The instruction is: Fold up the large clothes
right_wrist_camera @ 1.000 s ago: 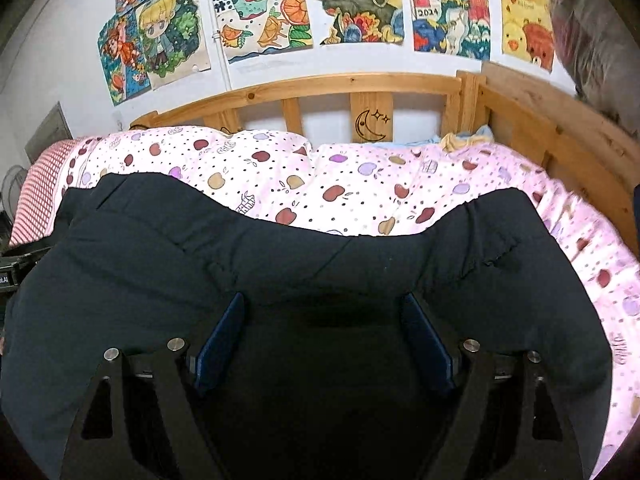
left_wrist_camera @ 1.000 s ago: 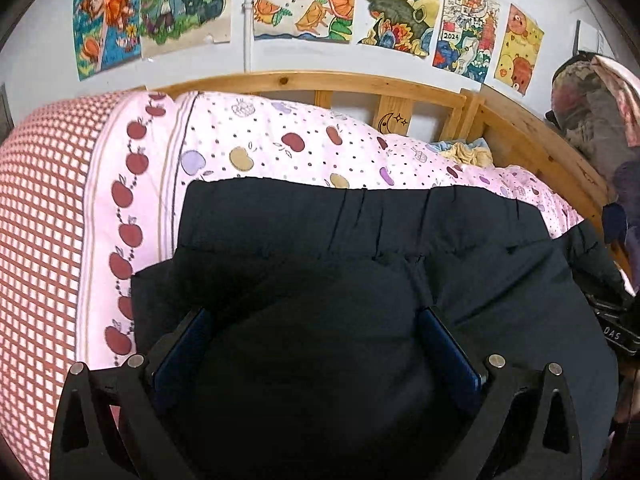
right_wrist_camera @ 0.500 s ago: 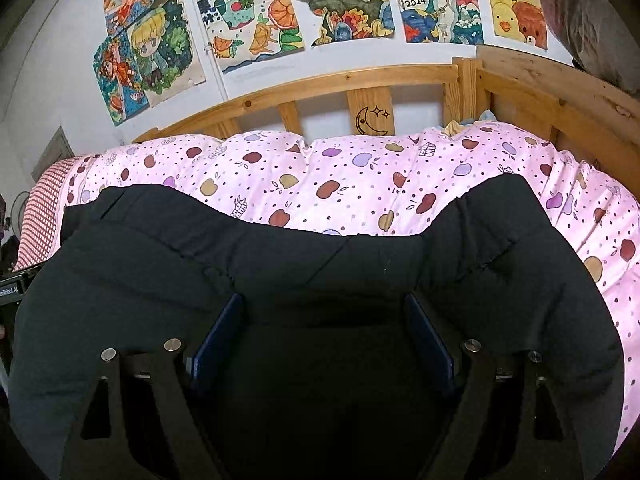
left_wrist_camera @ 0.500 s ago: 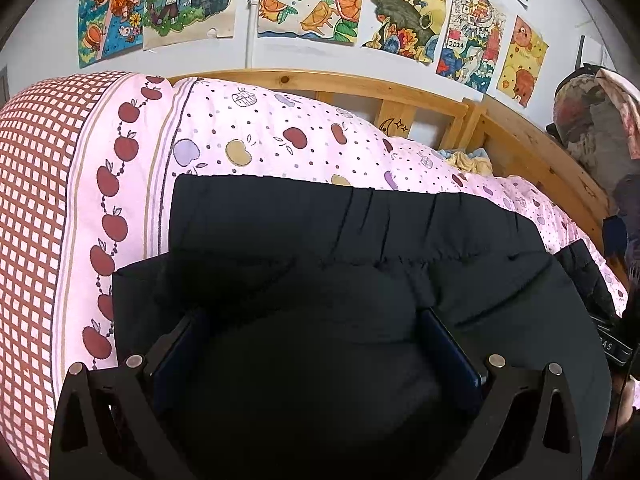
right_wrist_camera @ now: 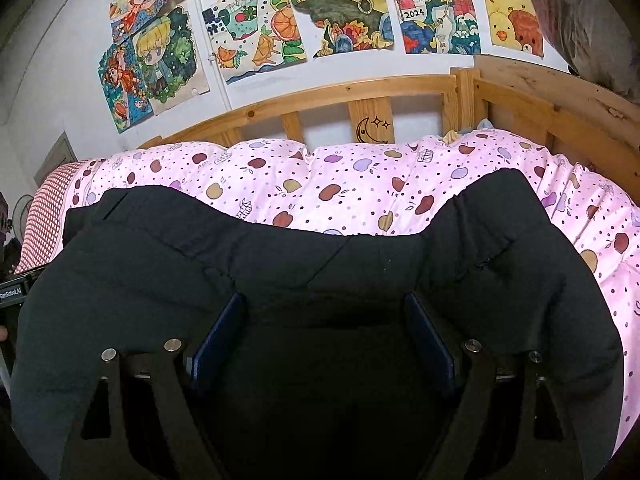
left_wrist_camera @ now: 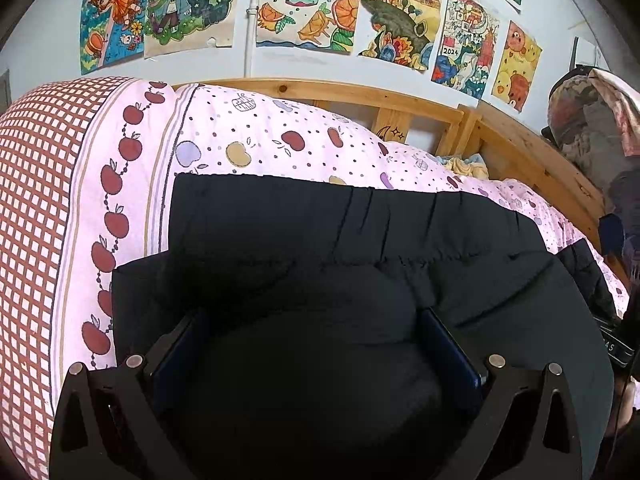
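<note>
Since a second ago both cameras have tipped up: more wall and posters, and the black jacket's [left_wrist_camera: 312,240] far edge sits lower against the bedding. One black padded jacket, spread on the pink apple-print quilt [left_wrist_camera: 280,140] of a wooden bed [right_wrist_camera: 520,92]. Two claws: left claw [left_wrist_camera: 316,344] wide apart with a bulge of jacket between its blue pads, whether pinched cannot be told; right claw [right_wrist_camera: 324,340] likewise spread with jacket fabric between. Seven posters [right_wrist_camera: 256,36] counted in the left view. Left view alone shows the red-checked quilt border [left_wrist_camera: 36,200] broadly, and a heap of clothes [left_wrist_camera: 588,120] at far right. Right view shows the moon-and-stars slat [right_wrist_camera: 372,128]. Bare quilt lies beyond the jacket up to the headboard.
</note>
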Demonstrator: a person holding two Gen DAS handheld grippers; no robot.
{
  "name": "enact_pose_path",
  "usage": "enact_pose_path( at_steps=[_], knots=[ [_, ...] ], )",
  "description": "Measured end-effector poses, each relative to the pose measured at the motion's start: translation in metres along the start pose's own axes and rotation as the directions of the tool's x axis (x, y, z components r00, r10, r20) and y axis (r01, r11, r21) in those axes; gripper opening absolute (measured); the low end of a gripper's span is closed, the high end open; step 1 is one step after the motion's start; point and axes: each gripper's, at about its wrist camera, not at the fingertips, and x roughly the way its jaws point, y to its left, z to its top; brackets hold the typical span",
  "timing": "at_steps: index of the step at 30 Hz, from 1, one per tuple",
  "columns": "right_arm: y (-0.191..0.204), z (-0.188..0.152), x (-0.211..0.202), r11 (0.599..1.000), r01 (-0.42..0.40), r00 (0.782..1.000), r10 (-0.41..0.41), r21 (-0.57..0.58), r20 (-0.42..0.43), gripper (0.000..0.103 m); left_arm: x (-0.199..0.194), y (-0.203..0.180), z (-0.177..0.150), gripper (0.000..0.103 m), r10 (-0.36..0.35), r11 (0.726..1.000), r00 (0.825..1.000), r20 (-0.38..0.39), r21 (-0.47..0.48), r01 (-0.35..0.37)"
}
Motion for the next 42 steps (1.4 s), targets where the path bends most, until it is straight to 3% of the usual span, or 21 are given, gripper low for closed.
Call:
enact_pose_path(
  at_steps=[17,25,34,42],
  knots=[
    [0.001,-0.005,-0.016,1.000,0.004,0.999,-0.003,-0.008,0.035,0.080,-0.010,-0.007,-0.005,0.103,0.034,0.999,0.999,0.023,0.025,-0.034],
    [0.002,-0.011,-0.047,0.999,0.036,0.996,-0.034,-0.021,0.085,0.084,-0.028,-0.011,-0.015,0.103,0.079,0.996,0.994,0.074,0.044,-0.083],
    [0.005,-0.009,-0.093,0.995,0.060,0.991,-0.050,-0.080,0.126,0.087,-0.064,-0.019,-0.018,0.103,0.178,0.981,0.976,0.129,0.055,-0.186],
    [0.004,-0.008,-0.133,0.985,0.087,0.988,-0.066,-0.148,0.143,0.089,-0.103,-0.022,-0.024,0.103,0.189,0.975,0.964,0.187,0.085,-0.207]
  ],
)
